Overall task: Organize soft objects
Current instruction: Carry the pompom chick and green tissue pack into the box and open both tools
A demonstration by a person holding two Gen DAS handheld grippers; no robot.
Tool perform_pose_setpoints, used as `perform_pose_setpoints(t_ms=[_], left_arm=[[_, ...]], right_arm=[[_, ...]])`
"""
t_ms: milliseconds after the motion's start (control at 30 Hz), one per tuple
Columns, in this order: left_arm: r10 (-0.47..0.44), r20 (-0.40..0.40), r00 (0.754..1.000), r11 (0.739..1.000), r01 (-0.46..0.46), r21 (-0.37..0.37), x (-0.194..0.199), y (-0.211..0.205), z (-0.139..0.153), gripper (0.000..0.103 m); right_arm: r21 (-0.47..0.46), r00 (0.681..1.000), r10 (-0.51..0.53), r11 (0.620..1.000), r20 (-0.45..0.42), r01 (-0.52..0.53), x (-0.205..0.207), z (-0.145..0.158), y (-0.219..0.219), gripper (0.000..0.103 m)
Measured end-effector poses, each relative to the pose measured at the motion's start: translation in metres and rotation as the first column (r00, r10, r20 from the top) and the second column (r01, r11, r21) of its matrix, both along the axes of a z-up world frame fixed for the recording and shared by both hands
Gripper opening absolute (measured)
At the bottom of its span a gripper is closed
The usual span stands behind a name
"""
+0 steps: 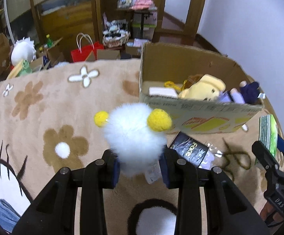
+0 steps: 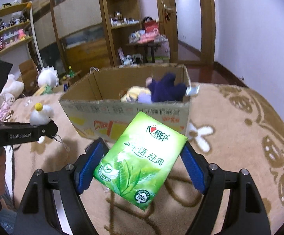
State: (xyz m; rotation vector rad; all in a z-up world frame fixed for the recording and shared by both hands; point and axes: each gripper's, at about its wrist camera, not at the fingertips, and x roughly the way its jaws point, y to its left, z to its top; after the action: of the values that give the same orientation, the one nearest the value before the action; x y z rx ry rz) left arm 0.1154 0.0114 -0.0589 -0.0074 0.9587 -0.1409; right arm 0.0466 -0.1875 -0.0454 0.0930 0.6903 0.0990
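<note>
My left gripper (image 1: 141, 168) is shut on a white fluffy toy (image 1: 134, 135) with yellow pom-poms, held above the flowered rug; the toy also shows in the right wrist view (image 2: 40, 115). My right gripper (image 2: 140, 166) is shut on a green tissue pack (image 2: 138, 160), held in front of an open cardboard box (image 2: 126, 109). The box (image 1: 200, 113) holds a yellow plush (image 1: 202, 90) and a dark blue plush (image 1: 249, 92); the blue plush (image 2: 167, 88) sits at its right end. The right gripper and tissue pack (image 1: 267, 135) show at the left wrist view's right edge.
A black packet (image 1: 189, 150) and a clear wrapper (image 1: 212, 156) lie on the beige flowered rug (image 1: 63, 101) near the box. Past the rug's far edge are a red bag (image 1: 83, 52), cartons, a white plush (image 1: 22, 51) and shelves. A door stands at the back right.
</note>
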Motion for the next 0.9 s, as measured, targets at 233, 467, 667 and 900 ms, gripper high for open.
perform_pose_setpoints(t_ms=[233,467,667,900], left_arm=[[-0.019,0.088,0.996,1.0,0.02,-0.008,-0.003,0.0,0.02,0.032],[-0.044,0.217,0.975,0.999,0.042,0.014,-0.014,-0.005,0.044,0.032],[-0.074,0.361,0.93,0.997,0.06,0.051,-0.021,-0.013,0.066,0.032],[-0.075,0.429,0.9,0.997,0.058,0.051,-0.001,-0.021,0.077,0.032]], right_arm=[[0.008,0.996,0.001,1.0,0.092,-0.002,-0.005,0.026,0.0,0.085],[0.018,0.988,0.007,1.0,0.151,-0.01,-0.008,0.042,0.0,0.085],[0.01,0.978,0.012,1.0,0.206,-0.014,-0.004,0.058,-0.003,0.085],[-0.026,0.97,0.026,0.999,0.241,-0.02,0.017,0.068,0.0,0.085]])
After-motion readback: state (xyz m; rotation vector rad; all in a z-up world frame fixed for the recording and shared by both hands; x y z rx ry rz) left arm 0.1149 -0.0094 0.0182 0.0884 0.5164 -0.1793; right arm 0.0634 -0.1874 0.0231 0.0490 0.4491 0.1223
